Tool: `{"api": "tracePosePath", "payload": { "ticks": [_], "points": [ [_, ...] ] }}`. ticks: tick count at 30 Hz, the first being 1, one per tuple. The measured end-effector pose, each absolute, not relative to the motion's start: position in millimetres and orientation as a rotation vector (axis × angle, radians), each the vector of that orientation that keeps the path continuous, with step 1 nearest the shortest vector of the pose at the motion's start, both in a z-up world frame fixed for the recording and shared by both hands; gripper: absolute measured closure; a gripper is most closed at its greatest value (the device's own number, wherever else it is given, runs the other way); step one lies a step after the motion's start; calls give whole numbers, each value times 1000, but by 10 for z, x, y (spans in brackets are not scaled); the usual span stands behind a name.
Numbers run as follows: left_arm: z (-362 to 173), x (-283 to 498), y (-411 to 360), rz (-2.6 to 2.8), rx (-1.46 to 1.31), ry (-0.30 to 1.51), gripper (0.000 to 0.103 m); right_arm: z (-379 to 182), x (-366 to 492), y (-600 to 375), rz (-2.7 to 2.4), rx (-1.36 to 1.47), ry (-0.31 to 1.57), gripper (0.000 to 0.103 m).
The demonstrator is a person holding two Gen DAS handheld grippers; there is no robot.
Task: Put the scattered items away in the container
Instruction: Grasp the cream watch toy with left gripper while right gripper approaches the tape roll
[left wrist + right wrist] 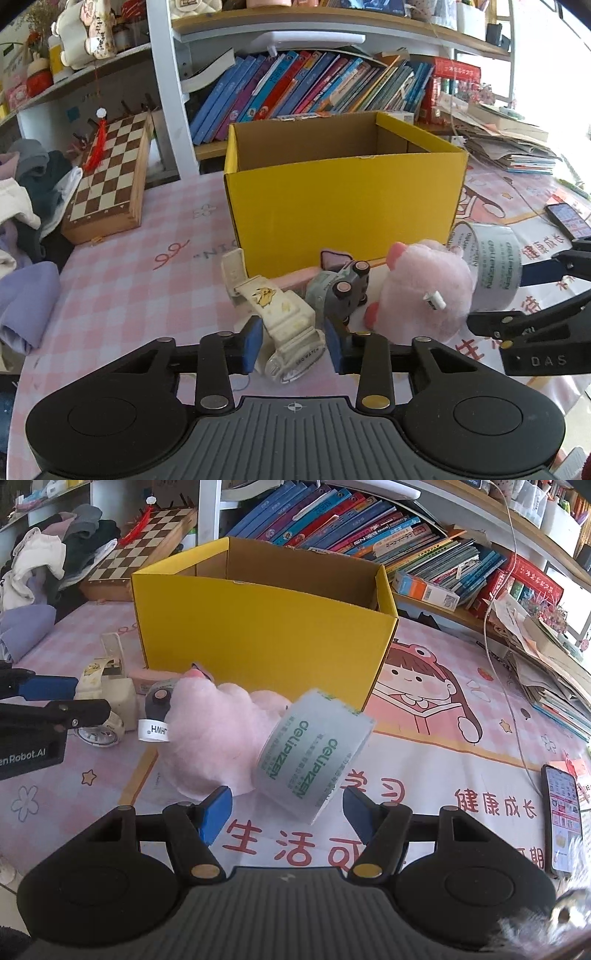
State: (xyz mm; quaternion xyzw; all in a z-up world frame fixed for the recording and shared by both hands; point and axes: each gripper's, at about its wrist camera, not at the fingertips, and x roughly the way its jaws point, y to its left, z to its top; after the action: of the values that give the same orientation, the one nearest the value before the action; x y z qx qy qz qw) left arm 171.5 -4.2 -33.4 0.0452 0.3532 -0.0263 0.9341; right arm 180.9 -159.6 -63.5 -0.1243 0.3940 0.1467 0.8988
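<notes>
An open yellow cardboard box [343, 199] [258, 627] stands mid-table. In front of it lie a white child's watch [288, 317] [110, 698], a small grey wheeled toy [340, 291], a pink plush toy [424, 291] [214, 731] and a clear tape roll [495, 266] [310, 757] that leans on the plush. My left gripper [293, 343] is shut on the watch band, with a blue pad against each side. My right gripper [286, 805] [496, 297] stands open with only the roll's lower corner between its fingertips. Its left pad lies beside the plush.
A pink flat item [295, 277] lies against the box front. A phone [561, 816] and a white cable [506, 664] lie at the right. A chessboard [110, 173] and a clothes pile [29, 192] sit at the left. Book shelves stand behind the box.
</notes>
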Motion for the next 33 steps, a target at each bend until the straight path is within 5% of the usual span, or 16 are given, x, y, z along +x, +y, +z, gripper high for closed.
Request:
{"api": "tracePosePath", "payload": {
  "ticks": [5,8,16,19,21,23,33],
  "points": [
    [-333,1680,10,-61,56,715,76,-656,1833,-1586,310,-257,822,38],
    [-273,1568,-50,-71,133,659,103,-661,1834,-1575,312,-255,820,38],
    [-225,1384,-178,-75,294,616,103,-668,1839,-1559,311,-247,820,40],
    [-240,1435,-75,-17,241,654,88,-667,1842,-1552,314,-248,820,40],
    [-253,1473,20,35,185,671,63,-667,1845,-1548,315,-249,820,40],
    [-250,1486,125,49,109,681,51,-667,1847,-1543,317,-251,820,40],
    [-352,1671,152,28,26,729,49,-667,1837,-1542,327,-278,812,40]
  ]
}}
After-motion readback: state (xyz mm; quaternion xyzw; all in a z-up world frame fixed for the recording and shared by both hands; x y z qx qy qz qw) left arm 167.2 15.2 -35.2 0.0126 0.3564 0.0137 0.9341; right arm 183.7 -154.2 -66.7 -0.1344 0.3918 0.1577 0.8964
